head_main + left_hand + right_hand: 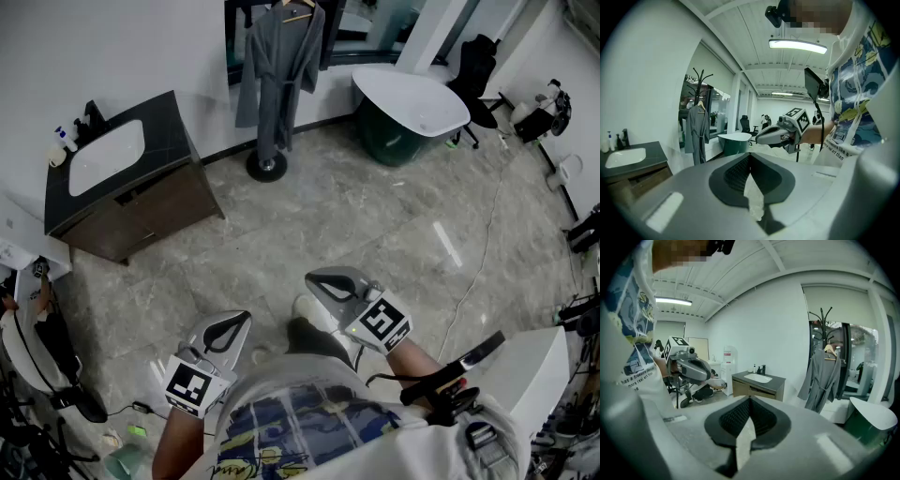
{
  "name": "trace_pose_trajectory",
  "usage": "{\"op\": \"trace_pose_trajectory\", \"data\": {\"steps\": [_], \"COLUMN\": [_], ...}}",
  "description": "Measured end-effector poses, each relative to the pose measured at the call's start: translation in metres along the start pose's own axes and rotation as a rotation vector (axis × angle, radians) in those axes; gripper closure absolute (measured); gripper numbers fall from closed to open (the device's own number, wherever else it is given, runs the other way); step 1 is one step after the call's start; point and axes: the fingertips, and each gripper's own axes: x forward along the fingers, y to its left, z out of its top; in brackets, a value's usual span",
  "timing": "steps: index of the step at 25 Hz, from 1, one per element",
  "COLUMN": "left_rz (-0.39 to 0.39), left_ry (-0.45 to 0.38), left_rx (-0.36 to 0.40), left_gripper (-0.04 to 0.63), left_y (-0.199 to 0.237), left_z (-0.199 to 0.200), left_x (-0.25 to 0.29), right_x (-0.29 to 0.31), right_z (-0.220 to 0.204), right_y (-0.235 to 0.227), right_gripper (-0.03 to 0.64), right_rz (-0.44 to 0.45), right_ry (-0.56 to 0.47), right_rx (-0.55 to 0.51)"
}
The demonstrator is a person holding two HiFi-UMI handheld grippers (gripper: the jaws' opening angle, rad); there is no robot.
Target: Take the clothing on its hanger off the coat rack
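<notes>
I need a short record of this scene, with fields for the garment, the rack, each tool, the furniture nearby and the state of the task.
Garment: grey robe on a wooden hanger
Rack: black coat rack standing by the wall, robe hanging on it
Left tool: jaws together, nothing held, well apart from the robe
Right tool: jaws together, nothing held, well apart from the robe
Nearby: sink cabinet to the left of the rack in the head view; bathtub to the right
Task state: robe not yet taken off
</notes>
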Motion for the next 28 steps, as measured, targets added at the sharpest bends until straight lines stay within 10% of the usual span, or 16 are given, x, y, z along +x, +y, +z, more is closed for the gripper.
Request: {"op": "trace_pose_trajectory", "data": {"steps": [10,28], "left_rz": [0.013,0.103], "left_ry": [0.032,-0.015], "left_rx": [-0.004,0.053], "left_gripper": [0.592,0.486], "left_y": [0.028,0.220], "left_z": [0.000,0.129], "left_x": [0.041,0.255], "right_x": [0.015,0.027], "right_z": [-0.008,-0.019], "right_y": [-0.046,-0.294], "right_gripper": [0.615,0.452], "right_rz": [0.014,-0.126], "right_ry": [-0.001,-0.005], "right_rx": [0.029,0.079]}}
